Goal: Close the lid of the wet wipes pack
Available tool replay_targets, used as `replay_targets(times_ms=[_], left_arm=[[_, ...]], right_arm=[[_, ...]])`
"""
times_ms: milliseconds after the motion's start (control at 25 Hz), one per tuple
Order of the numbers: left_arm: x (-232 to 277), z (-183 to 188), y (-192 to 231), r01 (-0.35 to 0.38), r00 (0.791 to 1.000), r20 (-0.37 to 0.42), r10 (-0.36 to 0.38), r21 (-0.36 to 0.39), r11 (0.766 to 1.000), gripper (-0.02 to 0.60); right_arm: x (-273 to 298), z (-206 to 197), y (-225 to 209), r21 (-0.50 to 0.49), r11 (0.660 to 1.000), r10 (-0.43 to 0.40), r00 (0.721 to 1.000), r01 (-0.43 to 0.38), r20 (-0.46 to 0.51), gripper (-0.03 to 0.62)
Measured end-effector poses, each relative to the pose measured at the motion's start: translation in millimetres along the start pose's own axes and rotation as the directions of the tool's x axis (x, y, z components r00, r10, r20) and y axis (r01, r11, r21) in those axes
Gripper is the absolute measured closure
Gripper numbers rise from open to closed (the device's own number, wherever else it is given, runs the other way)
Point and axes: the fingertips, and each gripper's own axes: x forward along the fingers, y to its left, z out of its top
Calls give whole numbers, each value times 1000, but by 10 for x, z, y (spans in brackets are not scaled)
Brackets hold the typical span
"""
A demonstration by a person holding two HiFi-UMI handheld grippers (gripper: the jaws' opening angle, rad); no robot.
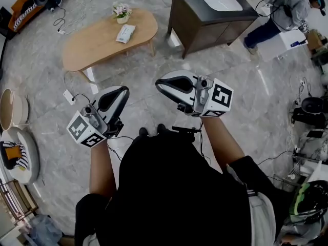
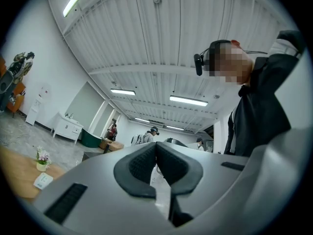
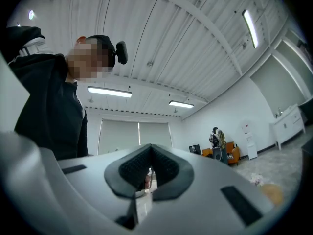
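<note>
The wet wipes pack (image 1: 125,33) lies flat on the oval wooden table (image 1: 97,45) far ahead of me, and shows small at the lower left of the left gripper view as a white pack (image 2: 43,180). Whether its lid stands open is too small to tell. My left gripper (image 1: 116,97) is held at waist height over the floor, far from the table, pads together and nothing in it. My right gripper (image 1: 170,83) hangs beside it, also shut and empty. Both gripper cameras tilt up toward the ceiling, each with its closed tips, left (image 2: 156,146) and right (image 3: 150,148), in the middle.
A small flower pot (image 1: 121,12) stands on the table behind the pack. A dark cabinet with a white sink (image 1: 212,9) is to the table's right. A person (image 1: 284,6) crouches at the far right. Cables (image 1: 72,94) trail over the marble floor.
</note>
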Motion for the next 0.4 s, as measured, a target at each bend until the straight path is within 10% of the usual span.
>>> replay_targets(times_ms=[400], left_arm=[[160,-176,34,-24,999,-36,24,1,1000,566]], right_arm=[[-125,-85,3,5,1000,18,1000,-18,-8,585]])
